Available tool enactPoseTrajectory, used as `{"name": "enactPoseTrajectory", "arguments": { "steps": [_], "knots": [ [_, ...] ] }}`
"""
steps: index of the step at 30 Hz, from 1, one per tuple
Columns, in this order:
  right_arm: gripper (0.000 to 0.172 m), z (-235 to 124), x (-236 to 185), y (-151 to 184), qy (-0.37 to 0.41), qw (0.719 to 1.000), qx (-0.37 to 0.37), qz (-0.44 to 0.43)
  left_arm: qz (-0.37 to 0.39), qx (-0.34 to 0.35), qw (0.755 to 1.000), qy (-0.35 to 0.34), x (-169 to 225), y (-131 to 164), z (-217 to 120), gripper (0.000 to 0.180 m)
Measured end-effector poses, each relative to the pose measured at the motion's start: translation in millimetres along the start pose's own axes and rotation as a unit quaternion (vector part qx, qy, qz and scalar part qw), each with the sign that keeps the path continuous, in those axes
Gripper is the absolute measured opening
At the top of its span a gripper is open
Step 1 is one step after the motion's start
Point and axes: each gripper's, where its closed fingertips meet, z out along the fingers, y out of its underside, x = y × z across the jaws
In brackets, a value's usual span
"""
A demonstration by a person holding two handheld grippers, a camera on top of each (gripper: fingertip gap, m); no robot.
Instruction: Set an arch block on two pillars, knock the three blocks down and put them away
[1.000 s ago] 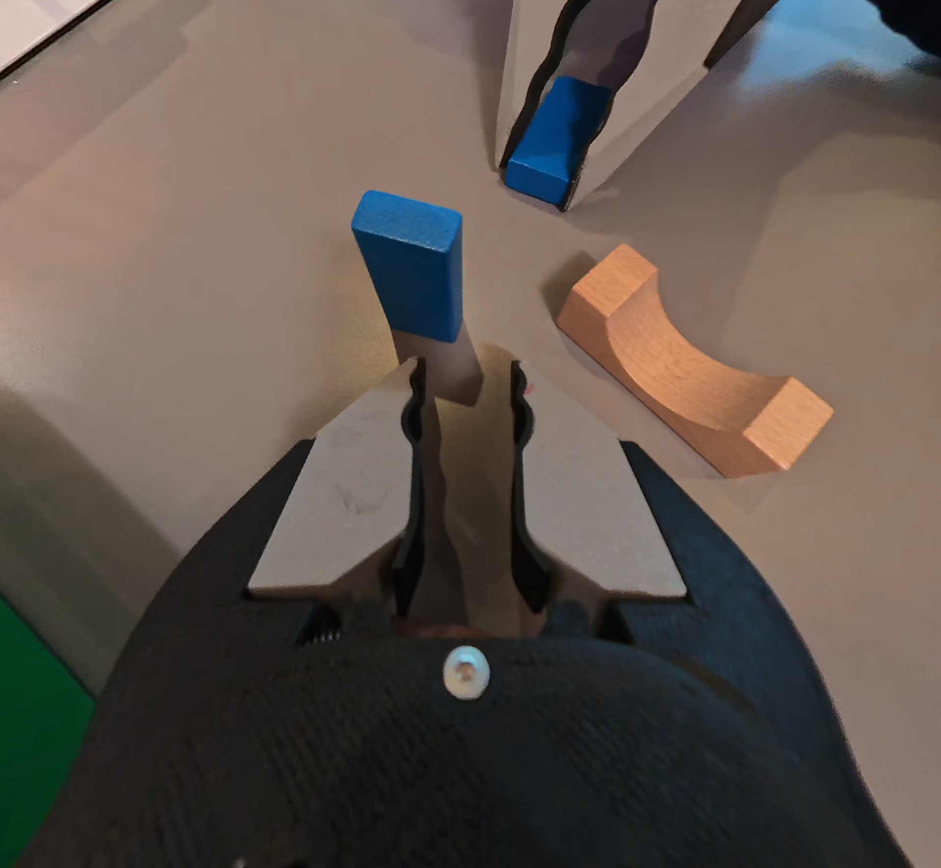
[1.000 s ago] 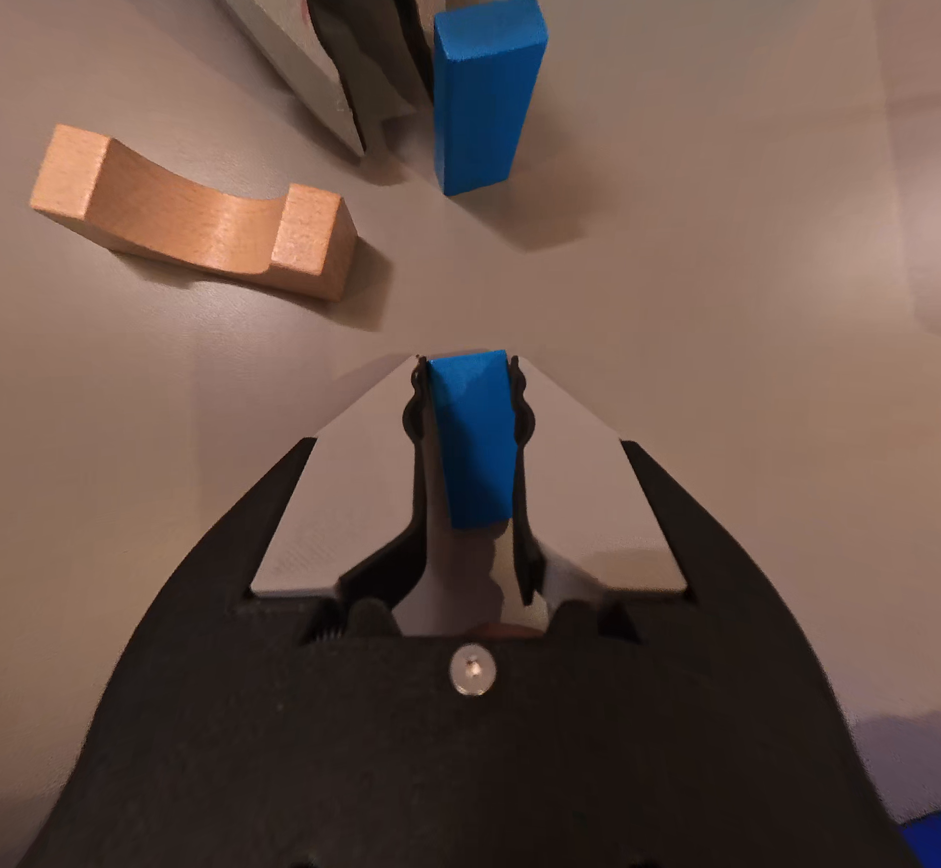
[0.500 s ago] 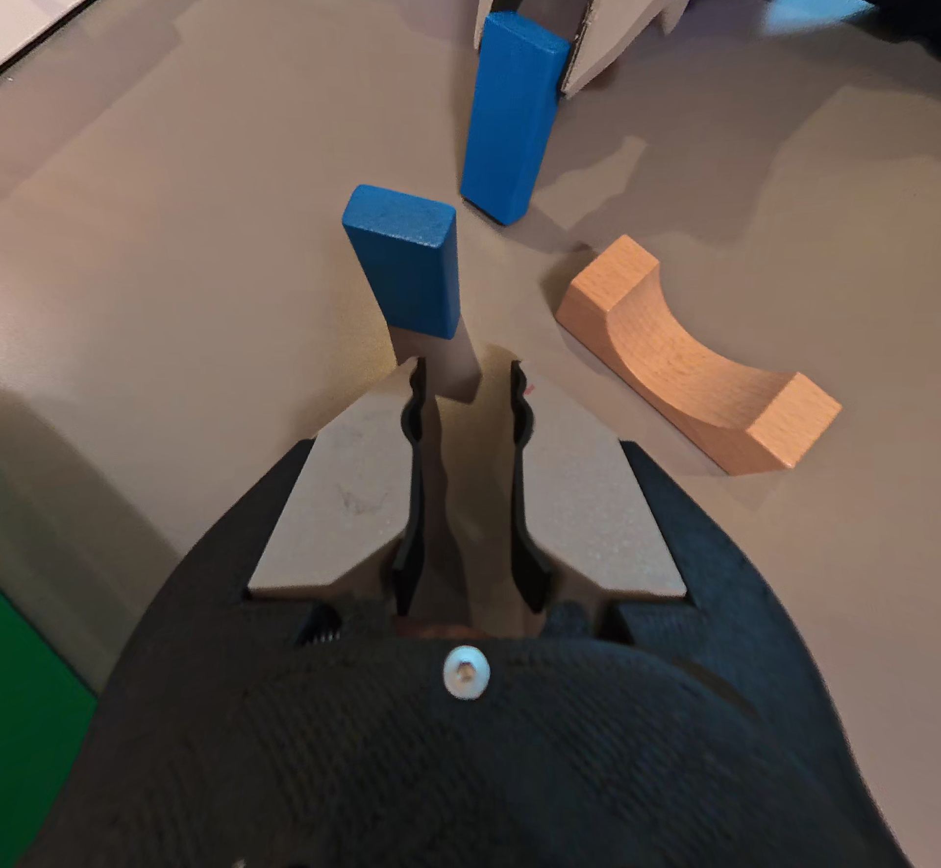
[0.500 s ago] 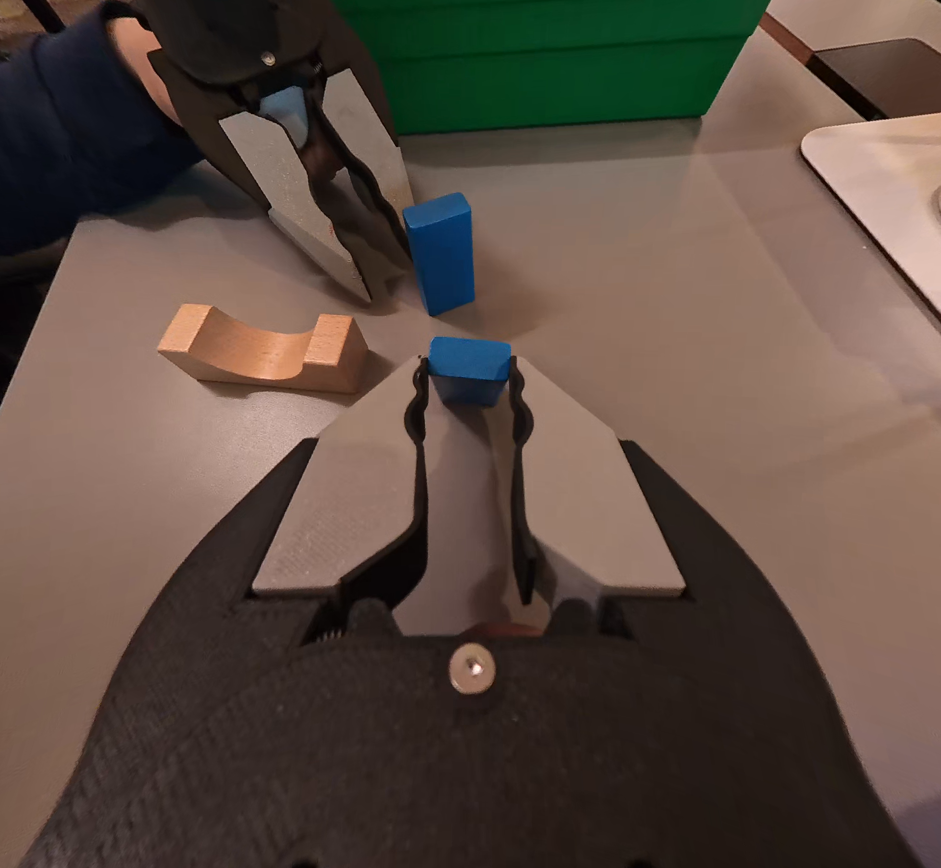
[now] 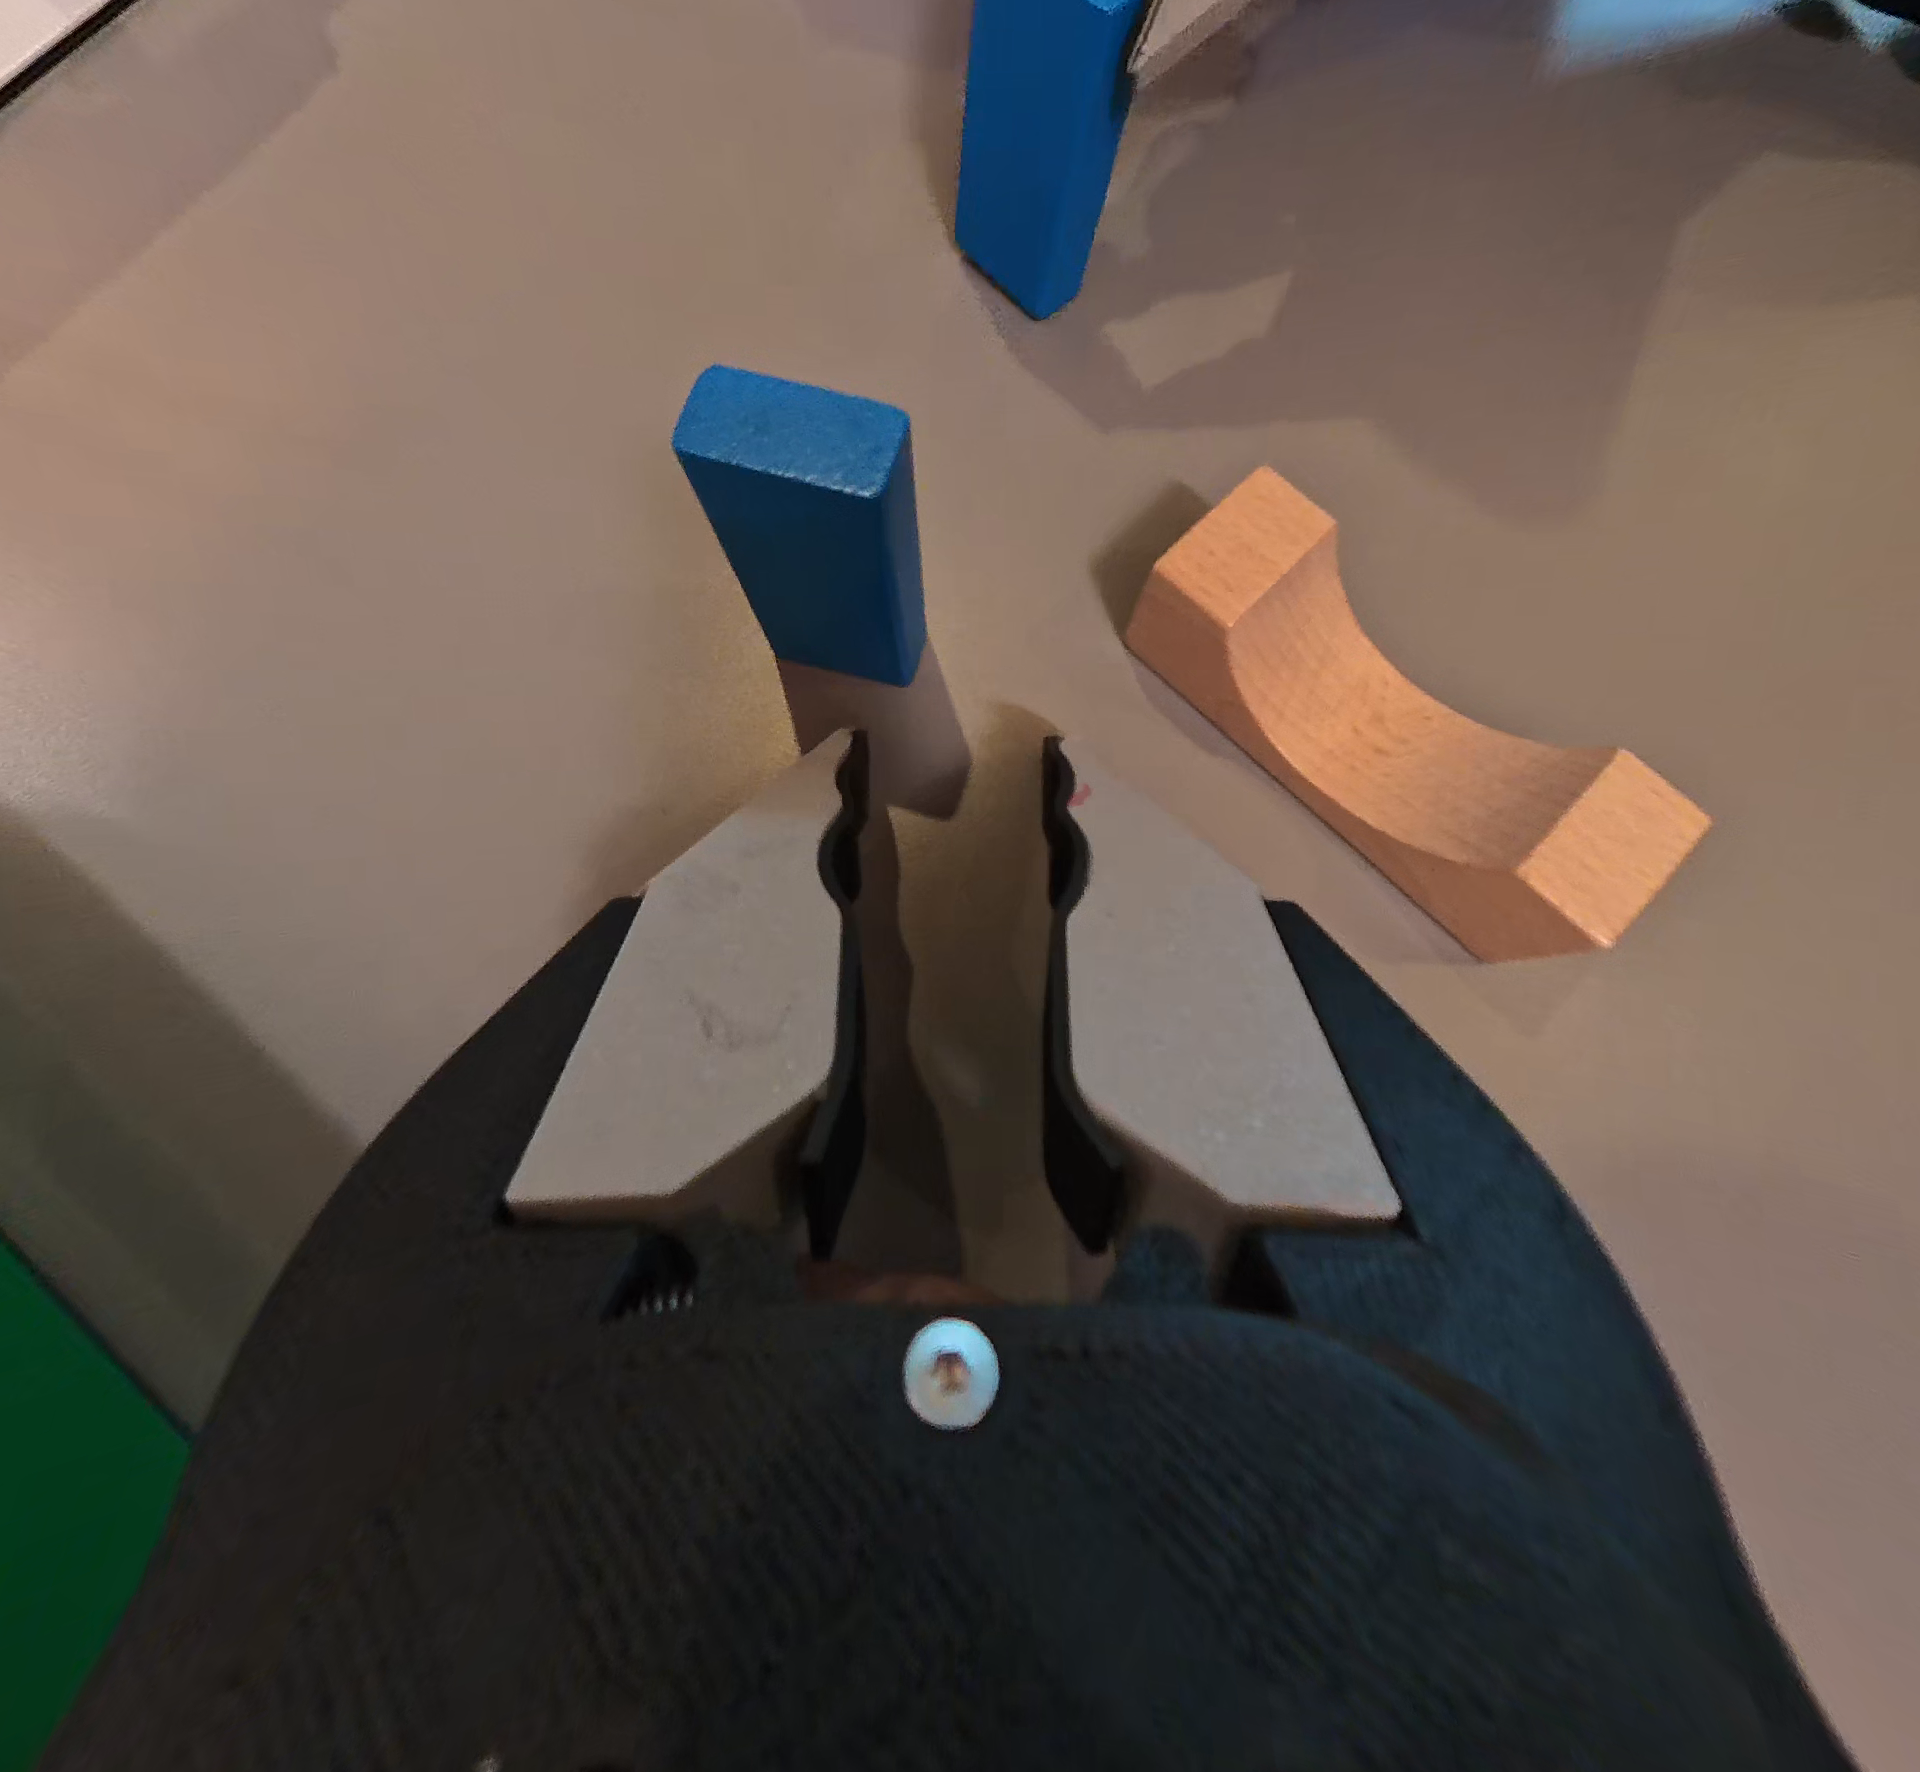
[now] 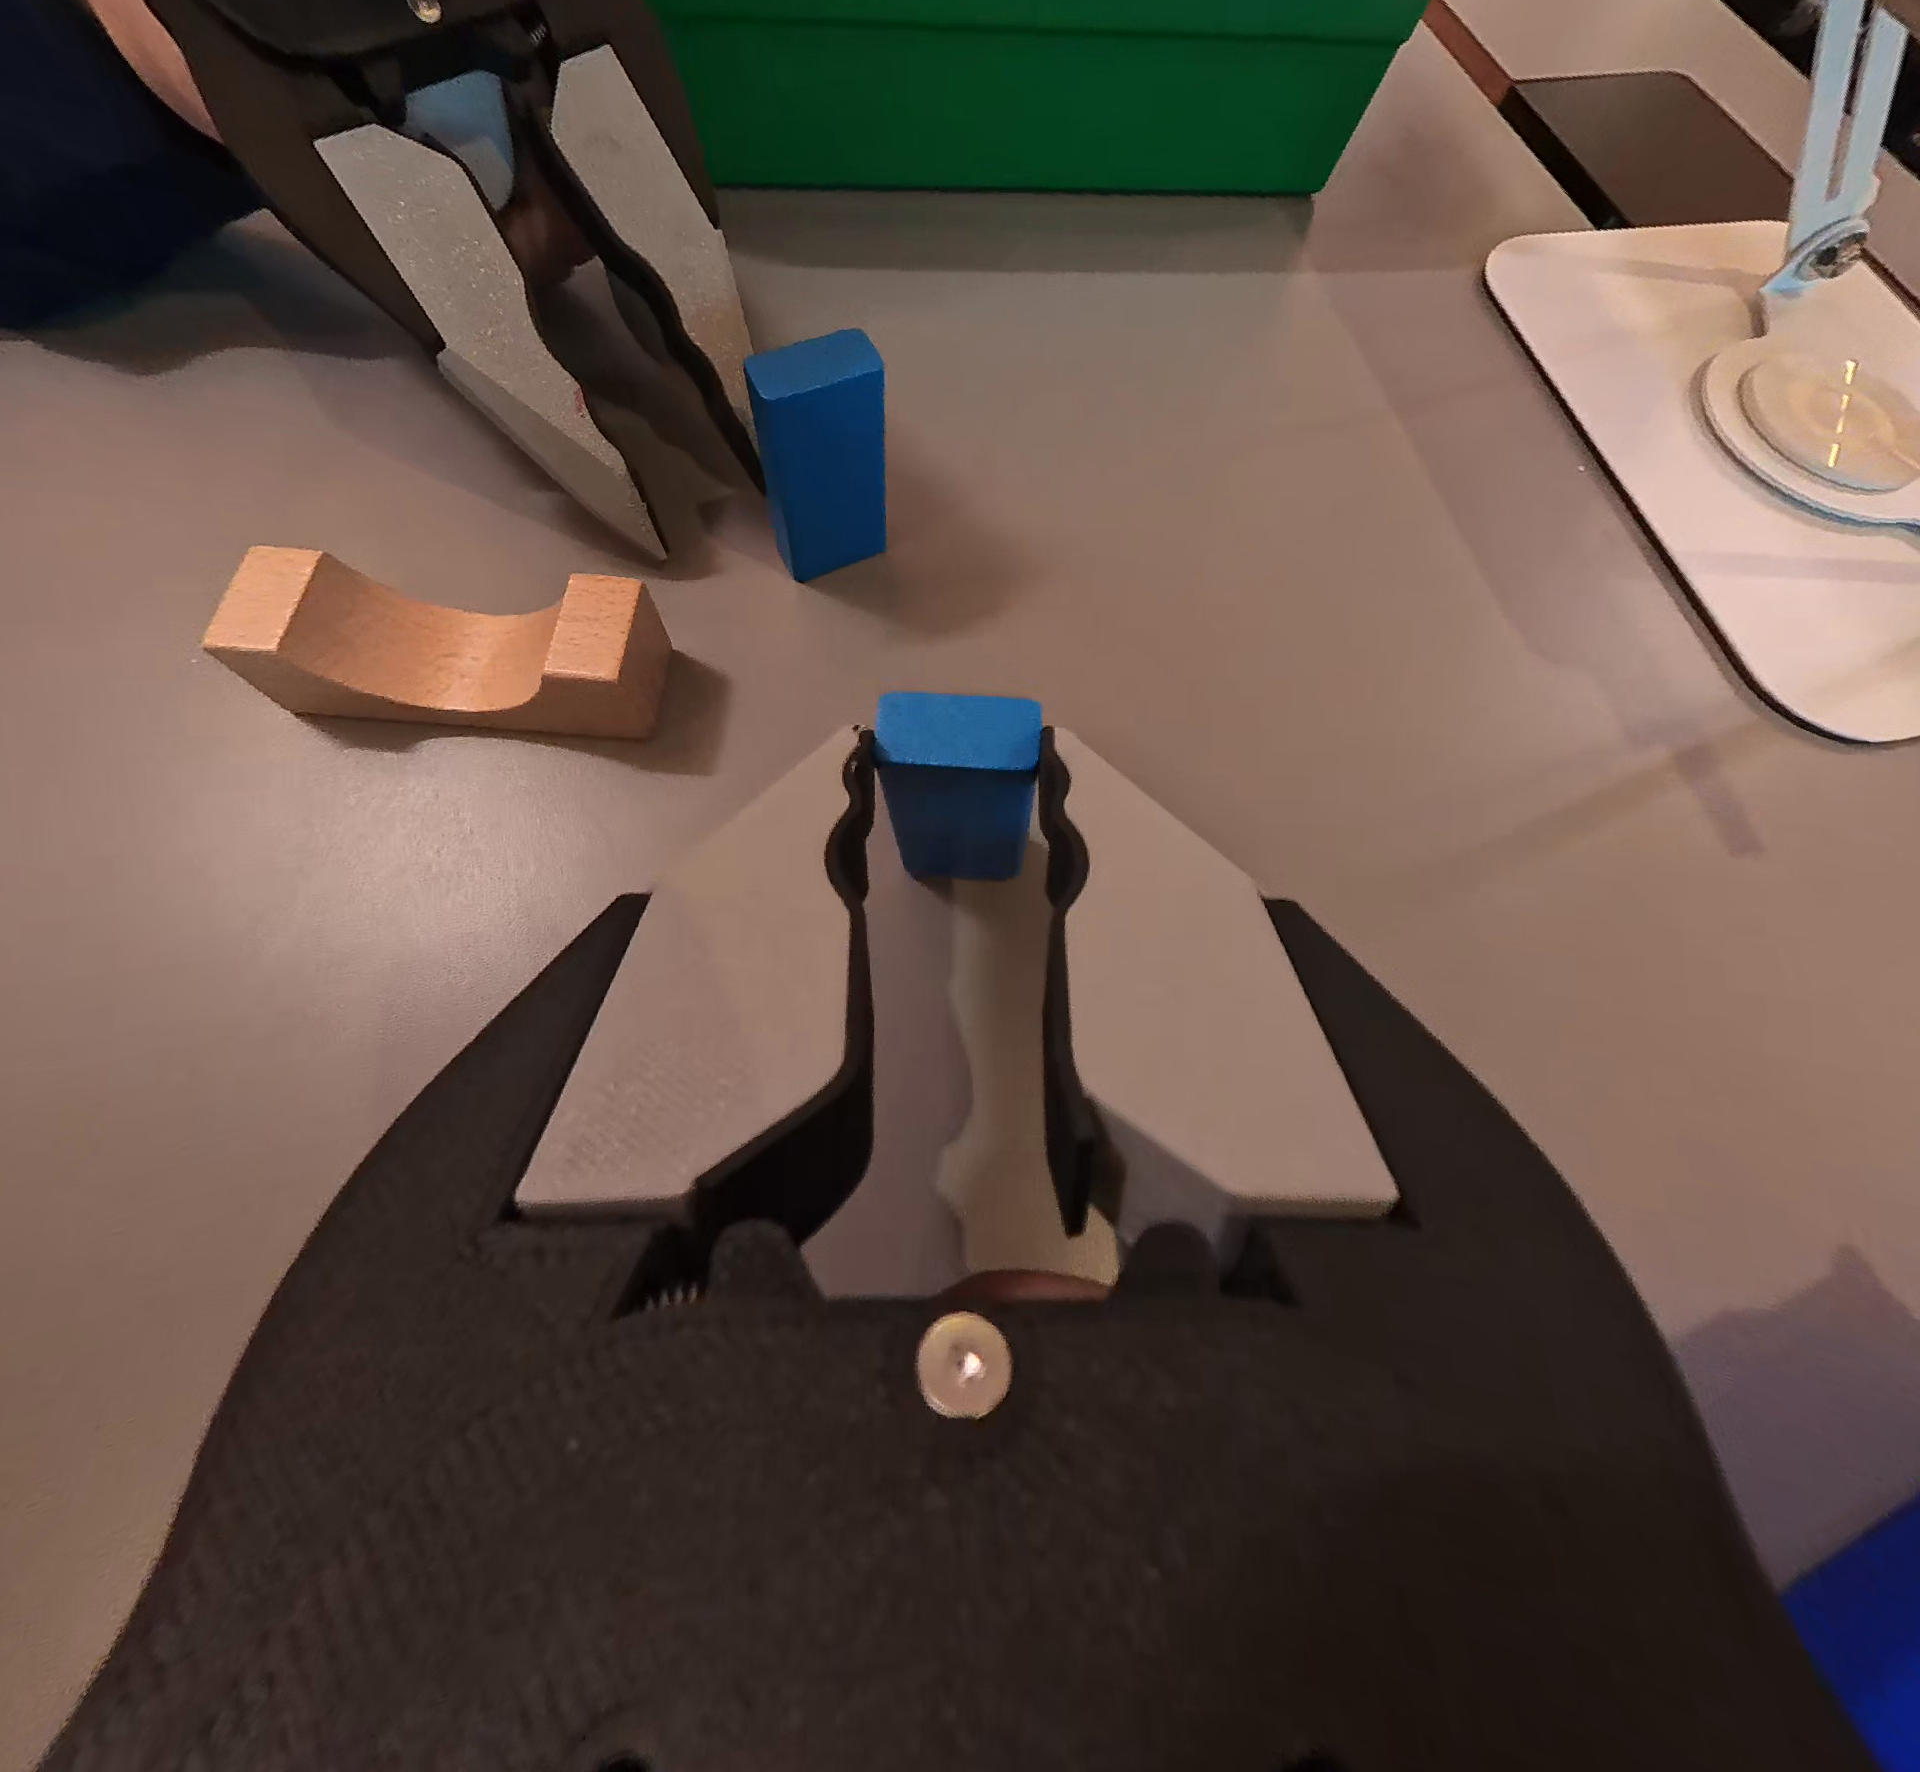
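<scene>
- On the table [image 6: 1143, 475]: right gripper [image 6: 956, 746] clamps one upright blue pillar [image 6: 956, 797].
- Left gripper [image 5: 948, 751]: narrowly parted, bare, behind second pillar [image 5: 810, 538].
- Arch block [image 5: 1392, 725]: lying alongside.

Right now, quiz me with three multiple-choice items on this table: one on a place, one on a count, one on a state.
1. Where does the wooden arch block lie?
A. On the two pillars
B. Flat on the table
C. In the green bin

2. How many blue blocks show?
A. One
B. Two
C. Four

3. What do the right tongs hold?
A. A blue block
B. The arch
C. Nothing

Answers:
1. B: it rests on the grey table, apart from both pillars.
2. B: one stands free, one sits in the right tongs.
3. A: both pads press the block's sides; the left tongs are open and bare.
</scene>
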Motion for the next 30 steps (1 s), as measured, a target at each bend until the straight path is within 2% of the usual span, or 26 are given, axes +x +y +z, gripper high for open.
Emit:
{"name": "enactPoseTrajectory", "arguments": {
  "steps": [13, 20, 24, 27, 30],
  "knots": [
    [0.029, -2, 2, 7, -0.006, 1.000, -0.002, 0.024, -0.001, -0.004, 1.000, 0.003, 1, 1, 1, 0.032],
    [0.044, -11, 5, -7, 0.008, 0.999, 0.029, 0.032, -0.002, -0.005, 1.000, 0.005, 2, 2, 0, 0.032],
    [0.035, -18, 0, -11, 0.023, 0.999, 0.030, 0.011, -0.004, -0.005, 1.000, 0.006, 2, 2, 0, 0.032],
    [0.033, -20, 0, -1, 0.044, 0.999, -0.002, -0.002, -0.005, -0.005, 1.000, 0.004, 2, 2, 0, 0.032],
    [0.023, -18, -11, 13, 0.023, 0.999, -0.033, -0.003, -0.006, -0.006, 1.000, 0.003, 1, 2, 0, 0.032]
  ]
}}
